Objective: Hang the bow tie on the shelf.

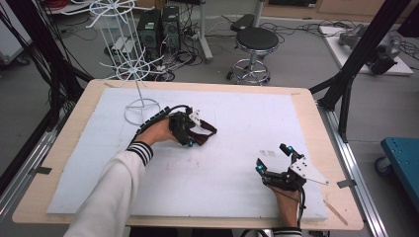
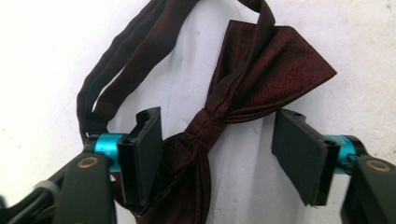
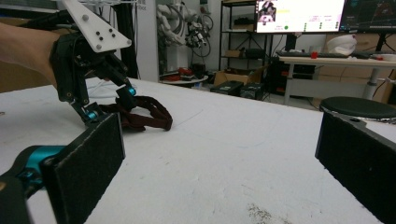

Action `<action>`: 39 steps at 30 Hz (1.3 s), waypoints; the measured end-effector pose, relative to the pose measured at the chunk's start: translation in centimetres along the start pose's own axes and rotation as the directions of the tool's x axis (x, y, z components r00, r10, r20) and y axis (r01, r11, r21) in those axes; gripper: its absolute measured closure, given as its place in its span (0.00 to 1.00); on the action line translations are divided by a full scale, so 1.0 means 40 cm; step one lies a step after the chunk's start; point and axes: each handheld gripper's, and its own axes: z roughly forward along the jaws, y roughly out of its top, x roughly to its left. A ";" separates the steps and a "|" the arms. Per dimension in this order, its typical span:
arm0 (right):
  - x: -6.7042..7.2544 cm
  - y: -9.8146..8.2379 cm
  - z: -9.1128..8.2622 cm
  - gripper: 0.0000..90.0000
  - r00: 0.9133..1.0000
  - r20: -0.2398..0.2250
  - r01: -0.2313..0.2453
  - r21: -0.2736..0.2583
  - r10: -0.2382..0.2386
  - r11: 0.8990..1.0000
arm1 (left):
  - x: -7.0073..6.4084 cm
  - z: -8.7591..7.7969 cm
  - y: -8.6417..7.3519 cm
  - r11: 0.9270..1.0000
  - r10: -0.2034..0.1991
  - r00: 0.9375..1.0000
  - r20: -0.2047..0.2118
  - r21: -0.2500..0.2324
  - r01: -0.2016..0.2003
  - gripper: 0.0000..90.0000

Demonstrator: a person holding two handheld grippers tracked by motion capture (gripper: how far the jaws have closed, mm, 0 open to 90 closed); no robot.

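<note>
Left gripper is set over a dark red bow tie on the white foam sheet; jaws half open w/ the knot between them, one pad against the fabric, the other apart, so nothing is clamped. Tie strap is looped beyond the jaws. Right gripper is held well apart near the table edge, jaws wide, nothing between. Wire rack is seen just beside the left hand.
</note>
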 end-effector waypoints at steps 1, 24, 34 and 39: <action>0.000 0.000 0.000 0.01 1.000 0.001 -0.001 -0.002 0.001 1.000 | 0.001 -0.001 0.002 1.000 0.003 1.000 0.001 0.006 -0.003 0.40; 0.000 0.000 0.000 0.01 1.000 -0.001 -0.005 -0.003 0.005 1.000 | -0.019 -0.019 0.018 0.997 -0.041 0.997 -0.062 0.059 0.045 0.85; 0.000 0.000 0.000 0.01 1.000 0.001 0.000 -0.001 0.000 1.000 | -0.050 -0.073 0.012 0.993 -0.114 0.991 -0.071 -0.033 0.112 0.86; 0.000 0.000 0.001 0.01 1.000 0.000 0.003 -0.004 -0.003 1.000 | -0.063 -0.119 -0.007 0.980 -0.168 0.983 -0.074 -0.121 0.158 0.86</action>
